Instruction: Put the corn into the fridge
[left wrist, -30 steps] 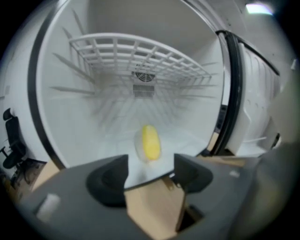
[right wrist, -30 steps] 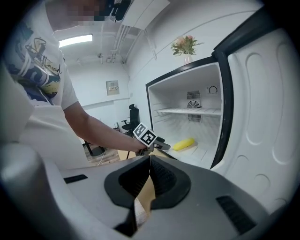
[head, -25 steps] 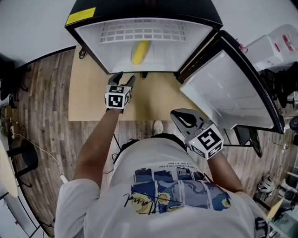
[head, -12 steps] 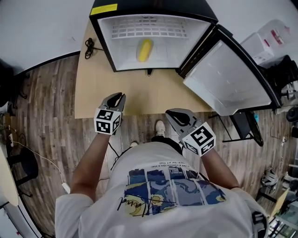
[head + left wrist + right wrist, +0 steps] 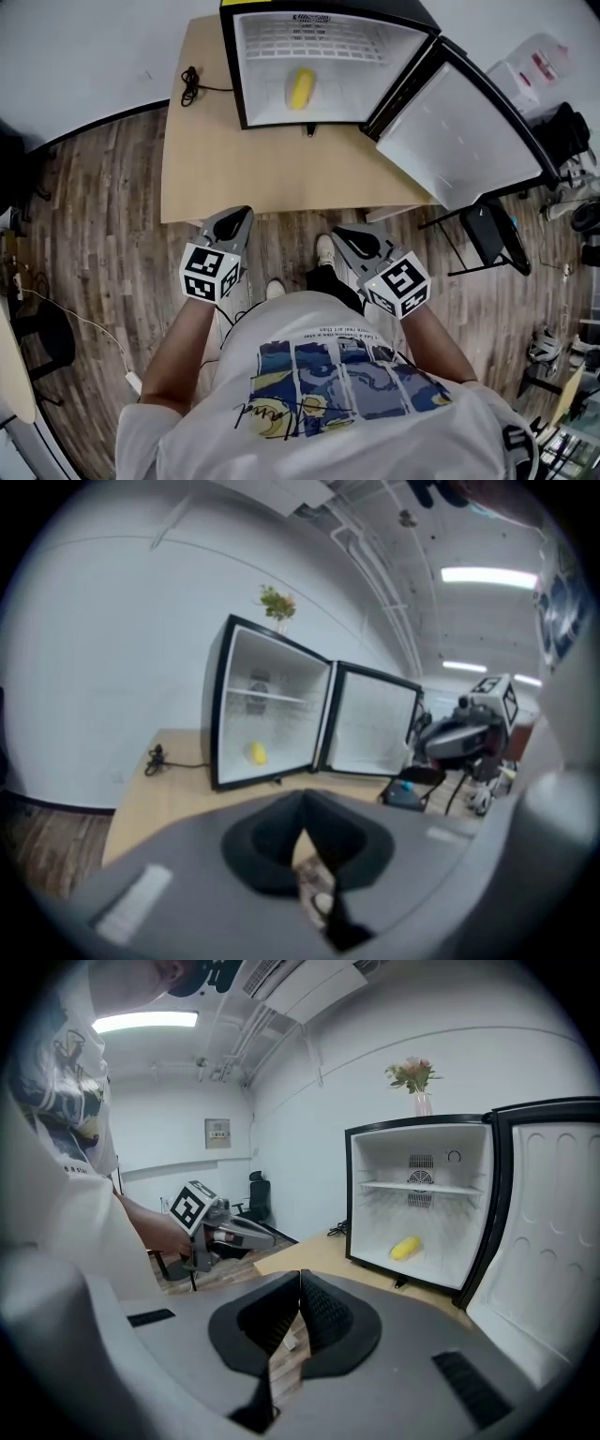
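The yellow corn [image 5: 301, 88] lies on the floor of the open black fridge [image 5: 234, 66], whose door [image 5: 459, 141] swings out to the right. It also shows in the left gripper view as the corn [image 5: 257, 753] and in the right gripper view as the corn [image 5: 405, 1248]. Both grippers hang close to the person's body, well back from the fridge and past the platform's near edge. My left gripper [image 5: 242, 212] is shut and empty, its tips meeting [image 5: 302, 799]. My right gripper [image 5: 339, 232] is also shut with nothing in it [image 5: 300, 1276].
The fridge stands on a low pale wooden platform [image 5: 206, 159] over a wood-plank floor. A black cable [image 5: 190, 80] lies coiled at the platform's back left. A vase of flowers [image 5: 417, 1077] tops the fridge. A dark stool [image 5: 487, 244] and clutter stand right of the door.
Both grippers have drawn back from the fridge mouth toward the body, the left one farther. The left jaws have closed. The corn stays inside the fridge.
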Action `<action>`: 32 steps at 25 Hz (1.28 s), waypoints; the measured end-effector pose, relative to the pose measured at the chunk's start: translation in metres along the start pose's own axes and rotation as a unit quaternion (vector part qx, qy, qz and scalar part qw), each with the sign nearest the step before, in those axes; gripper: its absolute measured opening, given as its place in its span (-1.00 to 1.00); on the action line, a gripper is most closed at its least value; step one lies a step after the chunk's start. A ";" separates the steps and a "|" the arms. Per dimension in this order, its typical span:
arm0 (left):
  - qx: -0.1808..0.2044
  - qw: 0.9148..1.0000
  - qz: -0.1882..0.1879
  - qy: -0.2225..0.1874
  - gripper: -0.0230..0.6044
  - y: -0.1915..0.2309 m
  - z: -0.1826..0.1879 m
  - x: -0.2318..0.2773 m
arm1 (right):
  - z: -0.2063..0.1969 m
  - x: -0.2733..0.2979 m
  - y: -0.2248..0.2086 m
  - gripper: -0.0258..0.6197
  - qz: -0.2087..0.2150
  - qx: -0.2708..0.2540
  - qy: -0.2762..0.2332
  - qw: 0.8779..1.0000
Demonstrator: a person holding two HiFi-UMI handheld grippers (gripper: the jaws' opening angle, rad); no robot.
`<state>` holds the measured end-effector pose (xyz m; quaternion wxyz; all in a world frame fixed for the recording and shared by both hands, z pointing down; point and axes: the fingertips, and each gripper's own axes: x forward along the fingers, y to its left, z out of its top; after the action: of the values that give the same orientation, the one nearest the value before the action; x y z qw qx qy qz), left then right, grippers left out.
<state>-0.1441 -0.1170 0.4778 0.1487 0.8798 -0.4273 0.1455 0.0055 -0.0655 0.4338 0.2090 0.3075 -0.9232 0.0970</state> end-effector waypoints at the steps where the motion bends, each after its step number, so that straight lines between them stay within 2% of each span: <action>1: 0.000 1.000 -0.007 0.000 -0.89 -0.005 -0.002 -0.008 | -0.001 0.000 0.006 -0.88 -0.002 0.001 -0.001 1.000; 10: -0.004 0.998 -0.065 0.002 -0.90 -0.049 -0.013 -0.055 | -0.004 -0.009 0.037 -0.88 -0.018 0.001 -0.007 1.000; 22: 0.015 0.994 -0.109 0.000 -0.90 -0.079 -0.015 -0.073 | -0.004 -0.015 0.057 -0.88 -0.020 -0.017 -0.004 1.000; 32: 0.018 0.992 -0.128 -0.008 -0.90 -0.092 -0.008 -0.079 | 0.000 -0.015 0.065 -0.88 -0.018 -0.028 -0.001 0.999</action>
<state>-0.1191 -0.0038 0.4421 0.1472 0.9310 -0.3093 0.1259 -0.0229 -0.0065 0.4237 0.2181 0.3178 -0.9203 0.0672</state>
